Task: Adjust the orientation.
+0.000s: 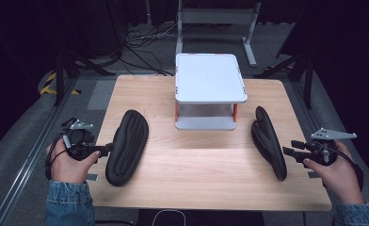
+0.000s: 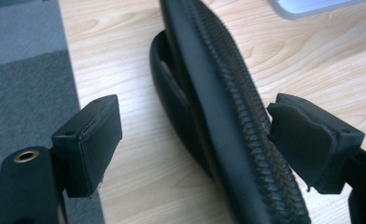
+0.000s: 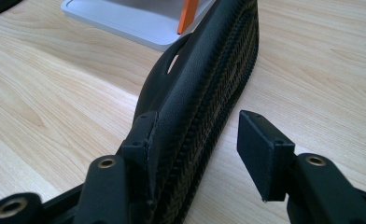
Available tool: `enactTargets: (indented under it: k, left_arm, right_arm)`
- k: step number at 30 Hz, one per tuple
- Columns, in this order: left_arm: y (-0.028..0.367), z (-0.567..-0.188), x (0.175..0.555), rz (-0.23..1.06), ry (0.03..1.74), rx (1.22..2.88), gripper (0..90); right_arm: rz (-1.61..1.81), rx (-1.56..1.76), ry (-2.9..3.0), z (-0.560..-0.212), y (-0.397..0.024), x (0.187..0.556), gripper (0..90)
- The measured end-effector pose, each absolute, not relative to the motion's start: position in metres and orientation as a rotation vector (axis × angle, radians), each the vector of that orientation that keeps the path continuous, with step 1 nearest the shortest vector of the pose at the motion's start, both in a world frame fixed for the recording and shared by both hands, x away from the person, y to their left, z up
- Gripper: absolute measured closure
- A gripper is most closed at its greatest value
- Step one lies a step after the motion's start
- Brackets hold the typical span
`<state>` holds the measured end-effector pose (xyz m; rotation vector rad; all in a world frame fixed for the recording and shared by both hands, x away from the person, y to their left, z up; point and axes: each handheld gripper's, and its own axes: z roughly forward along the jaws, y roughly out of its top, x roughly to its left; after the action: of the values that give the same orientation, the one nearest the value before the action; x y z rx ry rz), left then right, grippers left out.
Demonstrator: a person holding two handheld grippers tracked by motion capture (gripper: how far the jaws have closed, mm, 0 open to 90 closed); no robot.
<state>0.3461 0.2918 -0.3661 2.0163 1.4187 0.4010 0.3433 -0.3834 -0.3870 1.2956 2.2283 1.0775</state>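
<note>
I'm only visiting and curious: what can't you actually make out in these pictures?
- Left slipper: toe and heel cut off by the left gripper view's edges.
- Right slipper: its far side hidden behind its own sole, right gripper view.
- White shelf: lower tier shadowed under the top, high view.

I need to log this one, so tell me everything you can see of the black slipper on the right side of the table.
The right slipper is black and leather-like, with a ribbed sole and an open strap. It stands tipped on its edge on the wooden table, lengthwise, right of the white two-tier rack. The right hand-held gripper straddles its near end: one pad touches the upper, the other stands clear.
</note>
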Motion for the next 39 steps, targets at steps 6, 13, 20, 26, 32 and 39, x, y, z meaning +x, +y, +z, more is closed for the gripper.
enactTargets:
  k: [6, 13, 20, 26, 32, 39]
  left_arm:
    - [0.289, -0.368, 0.350, 0.385, 1.406, 2.057, 18.6]
    - [0.286, -0.386, 0.365, 0.255, 1.431, 2.113, 19.9]
    - [0.283, -0.399, 0.373, 0.174, 1.473, 2.147, 19.0]
    - [0.277, -0.409, 0.378, 0.115, 1.474, 2.138, 17.2]
    - [0.267, -0.417, 0.382, 0.096, 1.492, 2.188, 16.0]
    - [0.264, -0.407, 0.378, 0.122, 1.472, 2.159, 38.2]
  right_arm:
    - [1.077, 1.306, 2.225, -0.388, -0.385, 0.342, 50.2]
    - [1.064, 1.319, 2.221, -0.390, -0.388, 0.336, 50.2]
    - [1.054, 1.339, 2.204, -0.389, -0.393, 0.330, 50.0]
    - [1.055, 1.334, 2.206, -0.390, -0.392, 0.329, 49.8]
    - [1.046, 1.328, 2.225, -0.392, -0.389, 0.331, 49.6]
    - [1.045, 1.326, 2.227, -0.393, -0.389, 0.331, 49.5]
